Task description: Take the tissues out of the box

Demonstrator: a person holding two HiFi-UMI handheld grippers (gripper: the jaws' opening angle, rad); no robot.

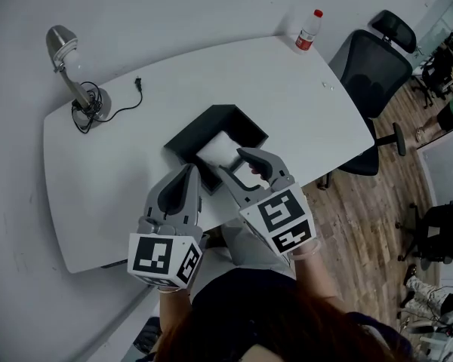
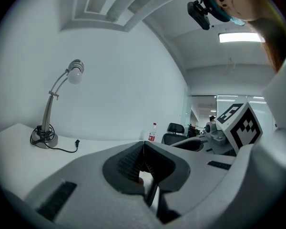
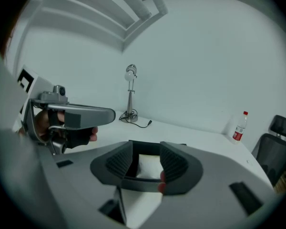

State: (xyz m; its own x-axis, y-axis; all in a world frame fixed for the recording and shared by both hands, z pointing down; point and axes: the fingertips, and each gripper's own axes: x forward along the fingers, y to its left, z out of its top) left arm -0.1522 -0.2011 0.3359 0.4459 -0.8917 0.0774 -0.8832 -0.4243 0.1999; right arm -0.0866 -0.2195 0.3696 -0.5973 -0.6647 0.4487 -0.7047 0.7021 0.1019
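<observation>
I hold the right gripper (image 1: pixel 234 162) released over the box (image 1: pixel 187 136), with the left gripper (image 1: pixel 189 173) clenched at 7 o'clock. The tissues (image 1: pixel 219 149) are light, soft and probably tear-prone, so I pinch the top sheet's middle.

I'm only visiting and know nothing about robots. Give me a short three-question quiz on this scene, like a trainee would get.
1. True or false: the left gripper has its jaws wide apart.
2. What stands at the table edge farthest from the person, near the office chair? A) a mug B) a red-capped bottle C) a book
3. Fill in: the white tissues lie inside the dark ____.
Key: 1 false, they are together; 2 B; 3 box.
</observation>
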